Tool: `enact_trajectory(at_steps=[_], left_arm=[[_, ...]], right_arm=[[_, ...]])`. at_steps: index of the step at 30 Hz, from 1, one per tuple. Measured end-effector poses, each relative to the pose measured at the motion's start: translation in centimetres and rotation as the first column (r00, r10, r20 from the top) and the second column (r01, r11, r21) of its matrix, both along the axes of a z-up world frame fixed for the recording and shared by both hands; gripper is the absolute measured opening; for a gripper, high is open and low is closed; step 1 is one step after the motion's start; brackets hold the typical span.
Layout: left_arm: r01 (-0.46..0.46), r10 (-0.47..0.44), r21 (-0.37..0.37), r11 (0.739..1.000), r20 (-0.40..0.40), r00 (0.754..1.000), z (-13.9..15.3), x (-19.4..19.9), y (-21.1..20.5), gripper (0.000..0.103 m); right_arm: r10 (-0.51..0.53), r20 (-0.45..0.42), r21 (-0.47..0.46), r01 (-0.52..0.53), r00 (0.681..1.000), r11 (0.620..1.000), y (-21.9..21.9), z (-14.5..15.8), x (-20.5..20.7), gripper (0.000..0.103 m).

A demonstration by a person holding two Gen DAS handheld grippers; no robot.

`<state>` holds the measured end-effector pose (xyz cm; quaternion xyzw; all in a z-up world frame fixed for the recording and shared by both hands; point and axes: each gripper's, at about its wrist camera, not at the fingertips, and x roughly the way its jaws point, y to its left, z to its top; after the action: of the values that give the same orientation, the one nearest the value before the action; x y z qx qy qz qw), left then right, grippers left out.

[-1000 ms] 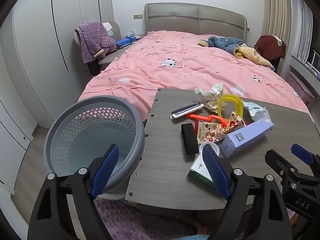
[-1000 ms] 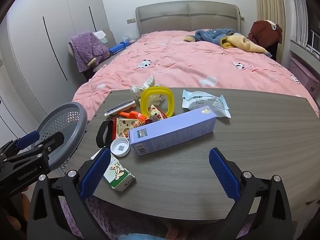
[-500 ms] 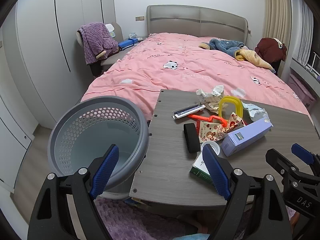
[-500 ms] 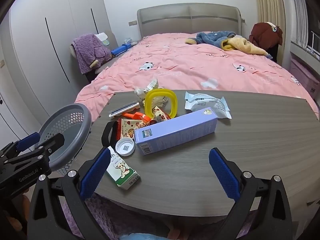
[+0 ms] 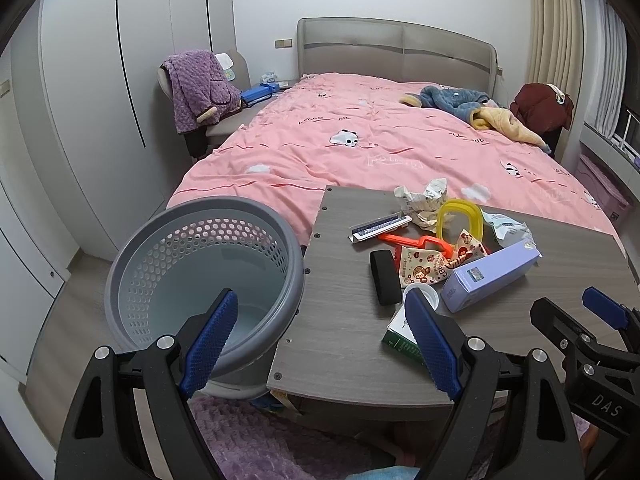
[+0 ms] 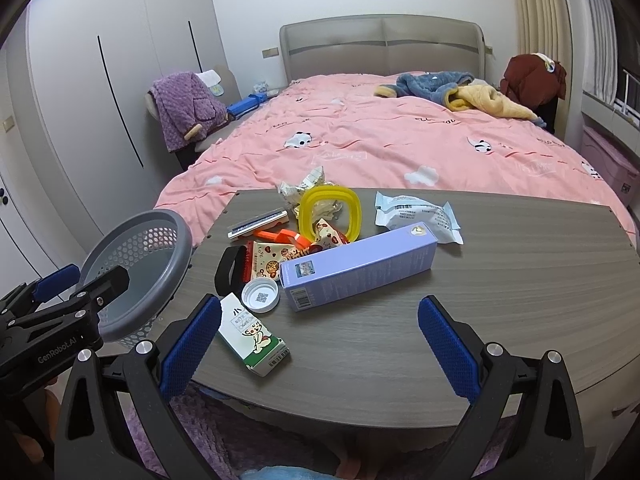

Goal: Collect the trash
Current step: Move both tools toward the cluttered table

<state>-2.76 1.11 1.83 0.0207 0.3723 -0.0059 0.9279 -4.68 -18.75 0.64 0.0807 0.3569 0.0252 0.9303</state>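
Both grippers, left and right, hover with fingers spread, empty. Grey basket abuts the desk at lower left, presumably to receive the litter pile.

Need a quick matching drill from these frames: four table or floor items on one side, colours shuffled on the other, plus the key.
Things:
1. long box
2. bin
3. ring lid
4. bottle cap

Colours:
A. yellow
B. white
C. purple
D. grey

Pairs: 1-C, 2-D, 3-A, 4-B
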Motion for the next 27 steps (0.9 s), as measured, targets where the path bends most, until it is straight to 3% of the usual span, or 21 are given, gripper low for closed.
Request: enact_trajectory(at_steps=[27], left_arm=[[0.008, -0.006, -0.023, 1.0, 0.054, 0.999, 1.5, -3.5, 0.8, 0.082]], right_arm=[[0.0, 0.073, -0.011, 0.001, 0.997, 1.0, 0.5, 1.6, -3.1, 0.097]])
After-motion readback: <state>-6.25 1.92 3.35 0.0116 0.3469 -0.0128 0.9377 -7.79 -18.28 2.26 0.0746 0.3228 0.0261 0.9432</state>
